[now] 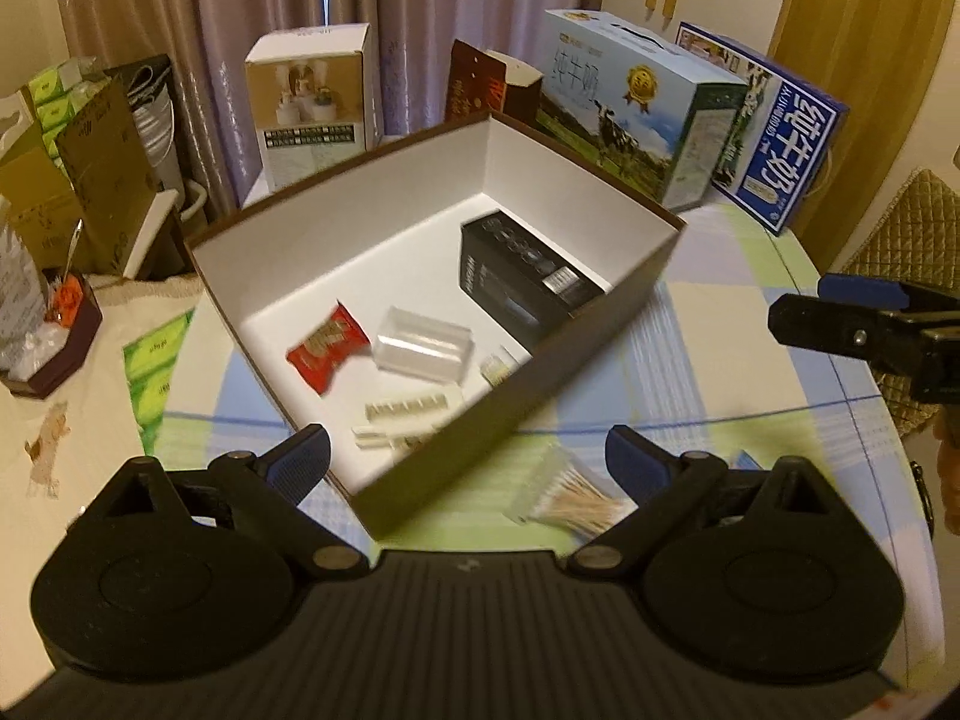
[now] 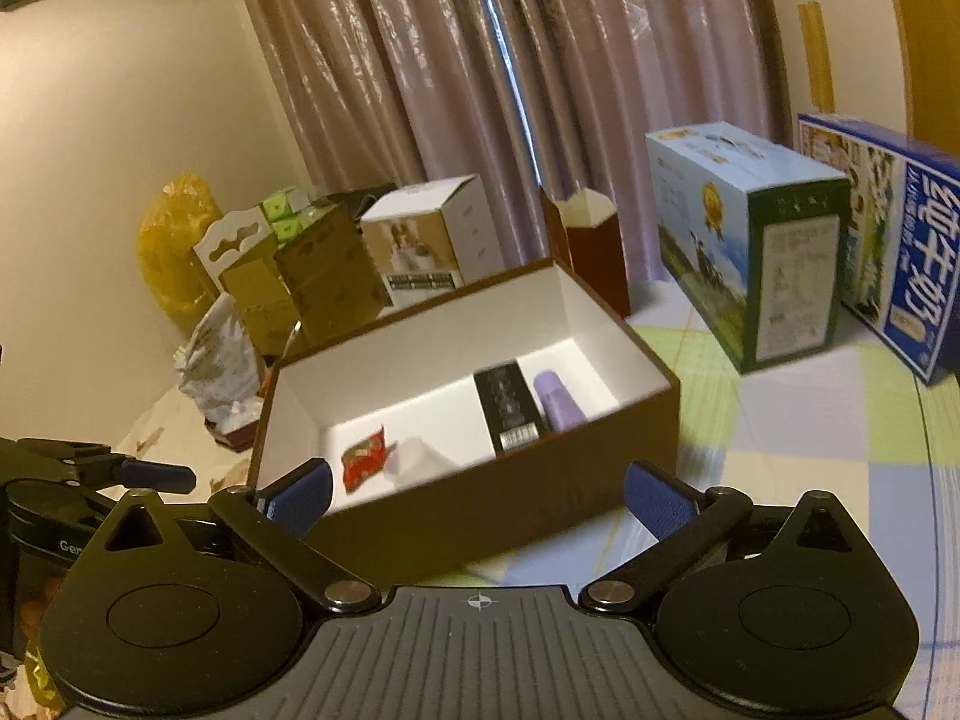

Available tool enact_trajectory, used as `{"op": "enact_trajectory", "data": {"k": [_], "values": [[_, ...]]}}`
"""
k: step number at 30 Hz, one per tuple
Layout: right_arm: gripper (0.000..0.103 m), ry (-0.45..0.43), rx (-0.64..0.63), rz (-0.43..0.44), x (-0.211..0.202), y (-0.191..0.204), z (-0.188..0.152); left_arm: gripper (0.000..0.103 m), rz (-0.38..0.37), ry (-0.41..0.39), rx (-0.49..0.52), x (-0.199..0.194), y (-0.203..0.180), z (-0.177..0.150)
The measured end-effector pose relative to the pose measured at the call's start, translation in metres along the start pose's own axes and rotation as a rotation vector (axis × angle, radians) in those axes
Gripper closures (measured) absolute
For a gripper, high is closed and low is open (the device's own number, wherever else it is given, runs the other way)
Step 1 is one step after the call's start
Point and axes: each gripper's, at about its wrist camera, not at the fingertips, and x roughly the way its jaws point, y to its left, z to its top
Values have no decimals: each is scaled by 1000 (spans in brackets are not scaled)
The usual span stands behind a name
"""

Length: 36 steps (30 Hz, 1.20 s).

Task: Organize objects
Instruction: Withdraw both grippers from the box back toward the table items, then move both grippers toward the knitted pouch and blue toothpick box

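The swab case (image 1: 561, 495) lies on the tabletop (image 1: 720, 348) just outside the box (image 1: 576, 324). Judged light, rigid, slick plastic: grip across its flat sides. Left hand-held gripper (image 1: 468, 456) and right hand-held gripper (image 2: 477, 489) both spread wide, empty.

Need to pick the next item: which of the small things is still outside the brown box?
The clear case of cotton swabs. It lies on the tablecloth beside the brown box, near the left claw; the red packet is inside.

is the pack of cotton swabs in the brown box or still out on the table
Out. The cotton swabs lie on the checked tablecloth just outside the brown box, near its front wall, between the open left gripper fingers.
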Motion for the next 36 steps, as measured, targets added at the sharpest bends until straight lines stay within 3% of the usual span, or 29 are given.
{"op": "enact_trajectory", "data": {"k": [14,26,36], "values": [[2,74,41,-48,-52,-23,-61,6,-15,93,-32,-3,-36,-63],[2,199,77,-68,-69,-45,-113,6,3,160,-60,1,-69,-99],[2,260,72,-54,-72,-51,-134,6,24,193,-75,3,-90,-121]]}}
